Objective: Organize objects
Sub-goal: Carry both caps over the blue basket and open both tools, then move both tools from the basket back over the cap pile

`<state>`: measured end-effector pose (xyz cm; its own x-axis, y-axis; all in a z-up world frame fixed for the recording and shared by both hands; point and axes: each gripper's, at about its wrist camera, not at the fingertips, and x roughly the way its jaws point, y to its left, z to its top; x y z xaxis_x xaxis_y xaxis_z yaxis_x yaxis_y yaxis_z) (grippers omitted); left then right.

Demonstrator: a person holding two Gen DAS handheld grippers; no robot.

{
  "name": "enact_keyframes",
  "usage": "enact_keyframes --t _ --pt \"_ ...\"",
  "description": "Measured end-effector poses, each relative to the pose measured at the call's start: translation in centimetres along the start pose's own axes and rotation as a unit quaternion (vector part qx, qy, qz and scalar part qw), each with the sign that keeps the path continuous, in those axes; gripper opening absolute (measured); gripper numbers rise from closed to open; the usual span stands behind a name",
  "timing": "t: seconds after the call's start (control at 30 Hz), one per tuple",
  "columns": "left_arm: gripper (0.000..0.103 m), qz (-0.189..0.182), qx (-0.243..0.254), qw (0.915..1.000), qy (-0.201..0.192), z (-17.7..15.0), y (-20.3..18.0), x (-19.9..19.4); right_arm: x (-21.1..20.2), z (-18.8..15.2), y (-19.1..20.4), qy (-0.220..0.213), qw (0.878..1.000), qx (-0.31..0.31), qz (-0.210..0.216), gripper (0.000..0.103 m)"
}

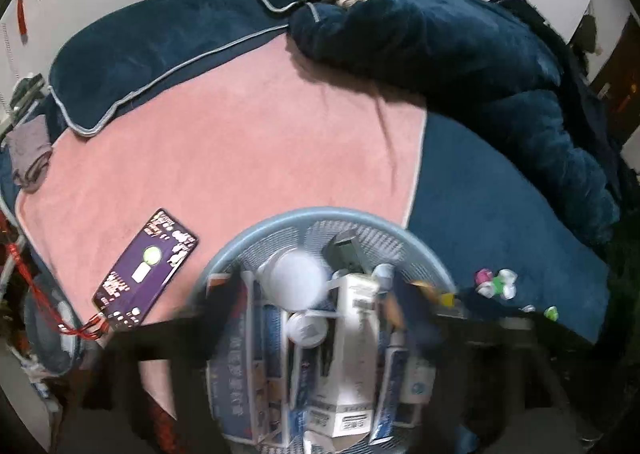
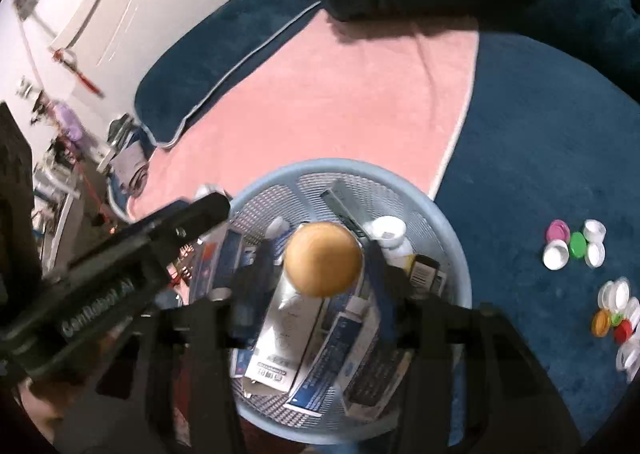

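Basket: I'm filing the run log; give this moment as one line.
blue basket: holds boxes | left gripper: open above basket | right gripper: open, orange ball between jaws

Pale blue mesh basket (image 2: 448, 230), orange ball (image 2: 322, 260), pink towel (image 1: 240, 157), purple box (image 1: 146, 268).

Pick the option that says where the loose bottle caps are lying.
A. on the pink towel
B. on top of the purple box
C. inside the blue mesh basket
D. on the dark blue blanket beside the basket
D: the bottle caps lie in clusters on the dark blue blanket, outside the blue mesh basket, clear of the pink towel.
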<state>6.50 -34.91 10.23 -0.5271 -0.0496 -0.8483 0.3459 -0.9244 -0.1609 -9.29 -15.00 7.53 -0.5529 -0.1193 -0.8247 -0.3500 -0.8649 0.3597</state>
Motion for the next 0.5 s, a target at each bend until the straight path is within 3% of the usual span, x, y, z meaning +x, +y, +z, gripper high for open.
enact_keyframes --t 0.03,0.1,0.23,0.5 --pt "0.094 0.008 0.004 1.0 -0.004 -0.1 -0.1 -0.2 -0.1 -0.1 -0.1 -0.003 1.0 -0.002 -0.009 0.086" --pt "0.095 0.027 0.015 0.9995 0.004 -0.5 -0.2 -0.3 -0.3 -0.4 -0.5 0.002 1.0 -0.006 -0.027 0.09" --pt "0.095 0.042 0.021 0.9986 0.022 -1.5 0.0 -0.4 -0.6 -0.9 -0.7 0.012 0.998 -0.02 -0.059 0.092" --pt "0.095 0.062 0.02 0.9974 0.031 -3.0 0.3 -1.2 -1.0 -1.9 -1.7 0.031 0.996 -0.01 -0.081 0.093"
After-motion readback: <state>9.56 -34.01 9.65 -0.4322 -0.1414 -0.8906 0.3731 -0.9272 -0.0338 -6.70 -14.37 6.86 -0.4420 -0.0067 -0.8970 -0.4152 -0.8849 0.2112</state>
